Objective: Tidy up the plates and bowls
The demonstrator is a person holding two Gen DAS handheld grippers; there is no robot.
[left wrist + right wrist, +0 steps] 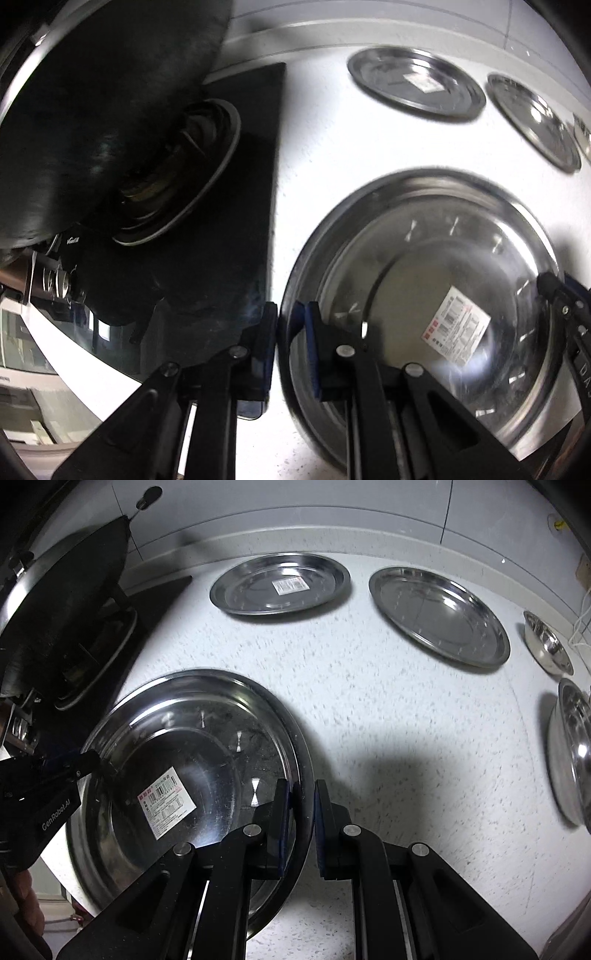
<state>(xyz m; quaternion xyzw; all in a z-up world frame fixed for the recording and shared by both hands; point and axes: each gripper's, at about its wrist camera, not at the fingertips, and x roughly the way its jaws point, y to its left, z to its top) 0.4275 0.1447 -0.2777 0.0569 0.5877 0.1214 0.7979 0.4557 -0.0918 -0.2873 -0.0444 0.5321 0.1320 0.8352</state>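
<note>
Both grippers hold the big plate point(184, 771) by opposite rims at lower left of the right view: the right gripper point(303, 812) pinches its right rim, the left gripper point(286, 332) its left rim. Two plates point(280, 583) and two bowls point(546, 642) lie scattered, unstacked; sorting has barely begun.

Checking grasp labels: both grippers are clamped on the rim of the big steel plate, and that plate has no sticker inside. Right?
Not quite. The big steel plate does have a sticker inside, a white printed label, plain in the right wrist view and seen again from the left wrist. The rest holds: the left gripper and the right gripper each pinch its rim on opposite sides.
</note>
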